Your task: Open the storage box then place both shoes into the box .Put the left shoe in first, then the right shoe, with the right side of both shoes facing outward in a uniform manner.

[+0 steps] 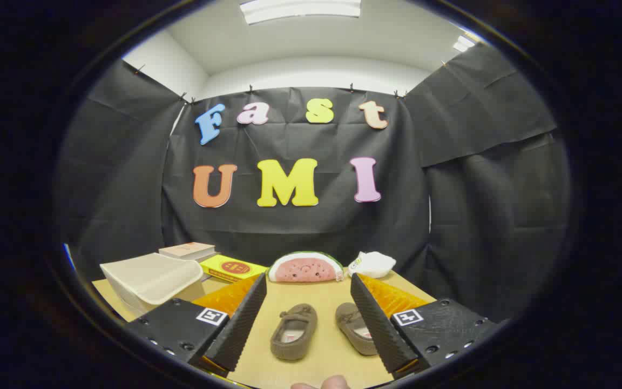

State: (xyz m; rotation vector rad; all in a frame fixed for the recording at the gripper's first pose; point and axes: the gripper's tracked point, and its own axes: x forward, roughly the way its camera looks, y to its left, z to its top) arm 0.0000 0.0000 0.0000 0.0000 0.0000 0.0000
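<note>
Shoes: I see two small brown slip-ons lying on the tan table, side by side with a gap between them. One shoe lies in the open space between my gripper's fingers, opening up and pale insole showing, with a small bow at its far end. The other shoe lies to its right, partly hidden behind the right finger.

My gripper is spread wide and grasps nothing; the left finger stands apart from the nearer shoe, and neither ribbed pad touches anything I can confirm.

The storage box, cream-coloured, sits on the far left of the table, beyond the left finger, lid closed as far as I can judge.

Behind the box I note a book, with a flat yellow package just right of it. Farther right, at the far edge against the black cloth, rest a watermelon-slice plush and a white soft item.

A fingertip shows at the near table edge.
</note>
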